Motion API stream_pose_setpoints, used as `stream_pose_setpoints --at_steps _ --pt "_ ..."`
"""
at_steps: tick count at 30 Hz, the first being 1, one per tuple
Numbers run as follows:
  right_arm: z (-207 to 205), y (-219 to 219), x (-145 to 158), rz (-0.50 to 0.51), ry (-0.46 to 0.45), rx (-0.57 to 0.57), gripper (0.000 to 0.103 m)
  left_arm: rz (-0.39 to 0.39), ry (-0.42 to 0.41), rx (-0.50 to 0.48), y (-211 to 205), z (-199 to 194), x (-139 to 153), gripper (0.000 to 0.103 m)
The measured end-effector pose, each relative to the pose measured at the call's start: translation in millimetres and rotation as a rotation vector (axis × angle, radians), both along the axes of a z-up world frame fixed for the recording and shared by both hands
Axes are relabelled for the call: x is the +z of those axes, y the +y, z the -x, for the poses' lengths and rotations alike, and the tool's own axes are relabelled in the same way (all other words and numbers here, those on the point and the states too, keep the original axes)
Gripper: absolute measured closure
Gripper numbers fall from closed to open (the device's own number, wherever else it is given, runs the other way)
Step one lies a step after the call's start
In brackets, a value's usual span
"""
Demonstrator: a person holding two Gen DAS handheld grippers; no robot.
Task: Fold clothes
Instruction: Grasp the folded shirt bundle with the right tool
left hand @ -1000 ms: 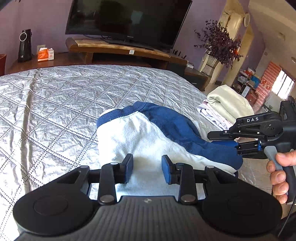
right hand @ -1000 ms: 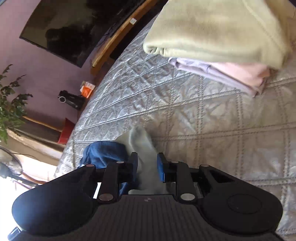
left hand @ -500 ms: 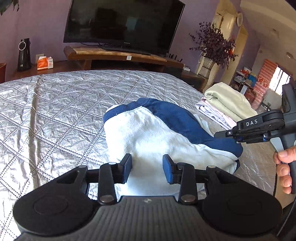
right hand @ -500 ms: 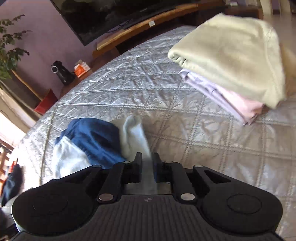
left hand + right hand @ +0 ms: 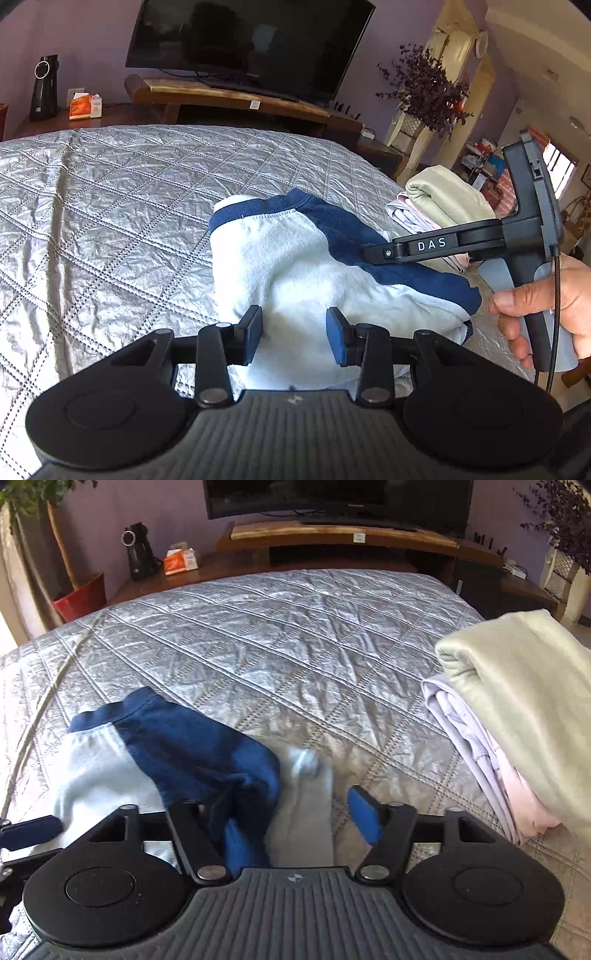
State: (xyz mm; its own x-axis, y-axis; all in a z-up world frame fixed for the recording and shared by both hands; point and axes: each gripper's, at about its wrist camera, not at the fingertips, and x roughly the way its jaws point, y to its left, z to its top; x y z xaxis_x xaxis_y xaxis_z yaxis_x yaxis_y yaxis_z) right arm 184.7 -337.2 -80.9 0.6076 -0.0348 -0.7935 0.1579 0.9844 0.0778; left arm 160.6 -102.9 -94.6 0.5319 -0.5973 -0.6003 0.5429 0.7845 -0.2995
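A light blue and navy garment [image 5: 295, 266] lies bunched on the silver quilted bed [image 5: 110, 206]. My left gripper [image 5: 294, 336] is open just above its near pale edge, holding nothing. My right gripper [image 5: 295, 821] is open wide over the garment's navy part [image 5: 199, 753] and a pale sleeve [image 5: 306, 797]; it also shows from the side in the left wrist view [image 5: 373, 254], hovering above the navy sleeve. Nothing is held.
A stack of folded clothes [image 5: 517, 709], pale green on lilac and pink, sits at the bed's right edge [image 5: 443, 206]. A TV [image 5: 251, 44] on a wooden stand, a plant [image 5: 424, 88], a black device [image 5: 44, 88] and a red pot [image 5: 79, 602] are beyond the bed.
My right gripper has opened wide, let go of the pale sleeve and swung level facing the TV. My left gripper stayed open, drawing slightly nearer the garment.
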Motion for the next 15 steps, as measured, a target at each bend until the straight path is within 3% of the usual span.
stream_pose_setpoints --at_steps 2,3,4,7,11,15 --pt "18 -3 10 0.041 -0.028 -0.028 0.025 -0.004 -0.004 -0.001 -1 0 2 0.069" --pt "26 -4 17 0.077 -0.043 -0.052 0.035 -0.005 -0.006 0.001 -1 -1 3 0.069" --pt "34 -12 21 0.043 -0.05 -0.083 0.04 -0.007 -0.012 0.003 -1 -1 5 0.069" --pt "54 -44 31 -0.184 -0.065 -0.181 0.037 -0.052 -0.052 -0.003 -3 3 7 0.07" --pt "69 -73 24 -0.396 0.021 -0.163 0.032 -0.156 -0.113 -0.037 -14 13 5 0.069" --pt "73 -89 5 -0.612 0.073 -0.086 0.028 -0.128 -0.085 -0.03 -10 8 3 0.067"
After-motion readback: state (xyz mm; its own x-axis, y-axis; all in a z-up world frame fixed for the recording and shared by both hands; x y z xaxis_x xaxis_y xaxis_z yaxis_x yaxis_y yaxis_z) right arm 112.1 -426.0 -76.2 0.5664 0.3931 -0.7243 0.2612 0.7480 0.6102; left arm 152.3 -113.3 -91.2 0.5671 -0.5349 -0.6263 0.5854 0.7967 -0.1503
